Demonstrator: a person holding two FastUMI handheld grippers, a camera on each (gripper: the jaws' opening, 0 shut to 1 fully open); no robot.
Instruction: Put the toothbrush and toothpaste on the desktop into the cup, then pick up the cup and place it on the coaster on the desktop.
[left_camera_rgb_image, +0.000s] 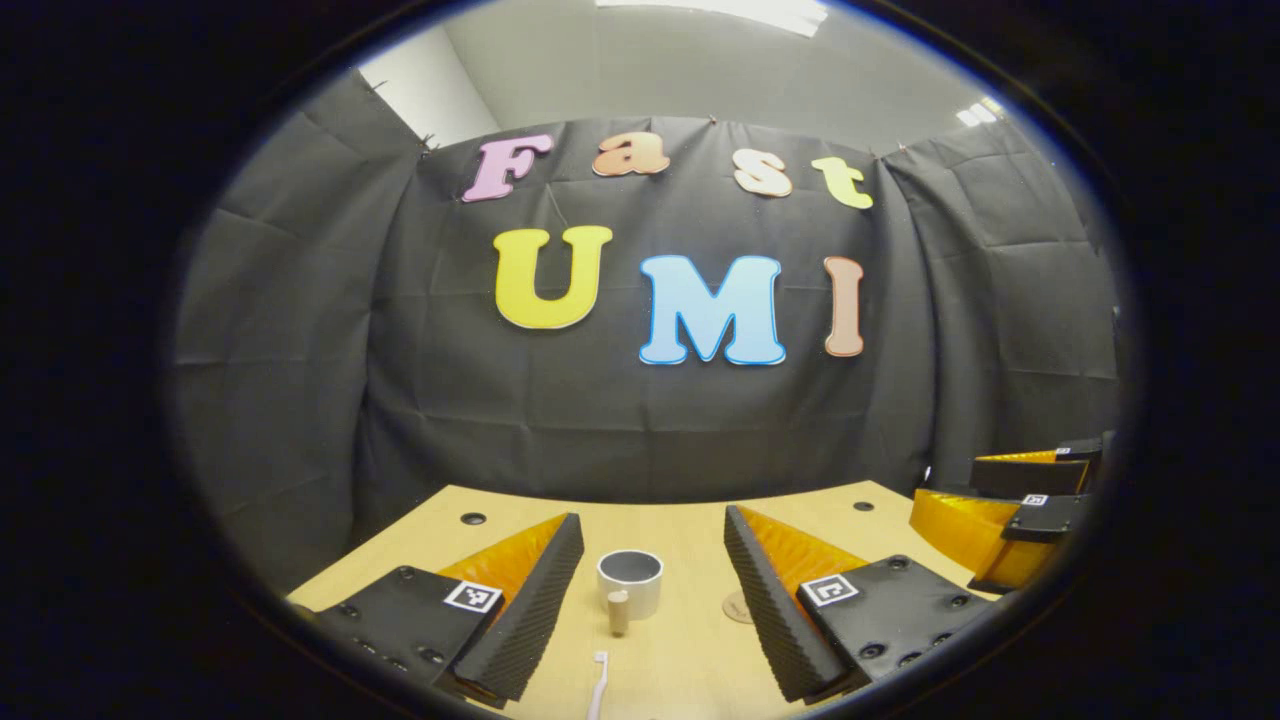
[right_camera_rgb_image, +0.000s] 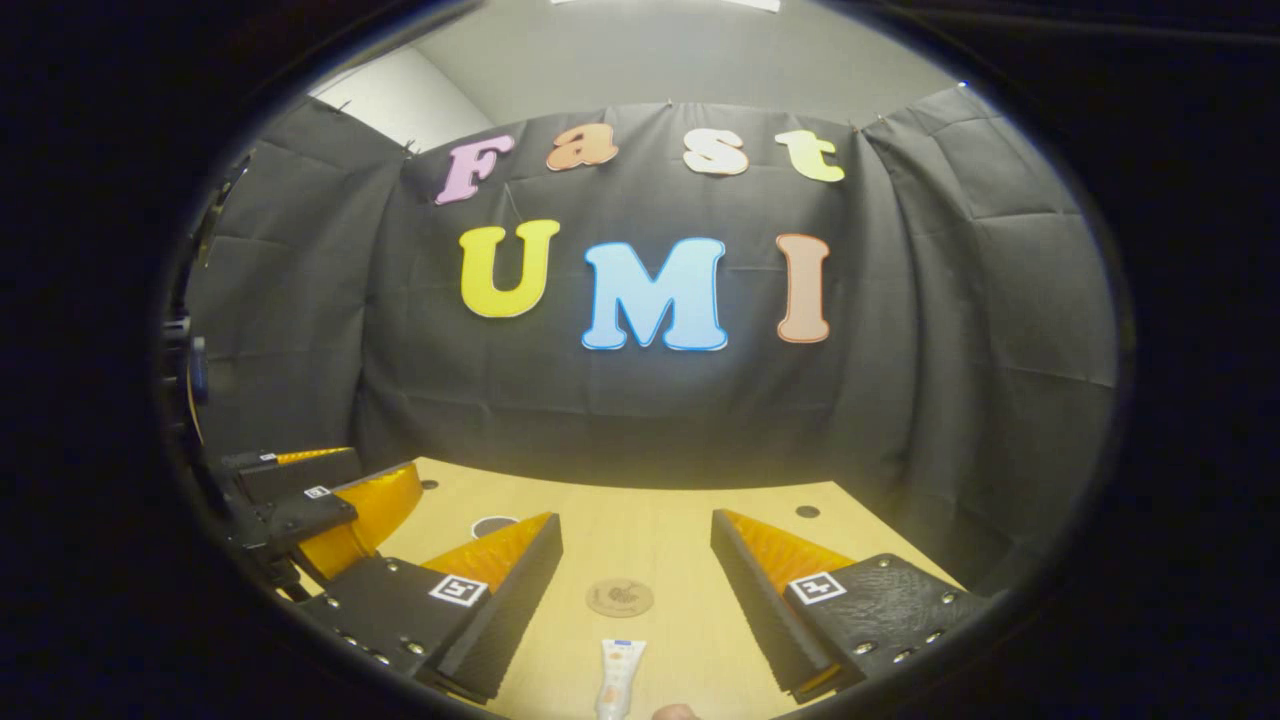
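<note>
A: Starting with the left gripper (left_camera_rgb_image: 653, 600), bottom centre of the left gripper view: jaws spread wide, nothing between them. Small white-walled cup with a grey inside (left_camera_rgb_image: 630, 583) stands upright on the pale wooden desktop (left_camera_rgb_image: 690, 530) in the gap between the fingers, lower centre.

B: Toothbrush?

A: Thin white plastic toothbrush (left_camera_rgb_image: 598, 685) lies flat at the bottom edge, just below the cup. Short beige peg-like thing (left_camera_rgb_image: 618, 610) stands touching or just in front of the cup; can't tell what it is.

B: Right side?

A: Right gripper (right_camera_rgb_image: 636, 595), bottom centre of the right gripper view, jaws also spread, empty. White squeeze tube of toothpaste (right_camera_rgb_image: 620, 678) lies flat at the bottom edge, between the fingers. Round brown coaster (right_camera_rgb_image: 620, 597) sits flat just above it, lower centre.

B: Handling?

A: Guessing. Toothbrush looks light, stiff, slim and smooth; lying flat it's hard to get under, so pinch across the handle mid-length. Tube is light and soft, will squash; grip near the firmer cap end or across the flat body, gently. Cup looks rigid, maybe ceramic, so heavier and breakable, with a slick wall; pinch one wall over the rim, or span the body.

B: Risk?

A: Cup tipping once long items lean in it.
</note>
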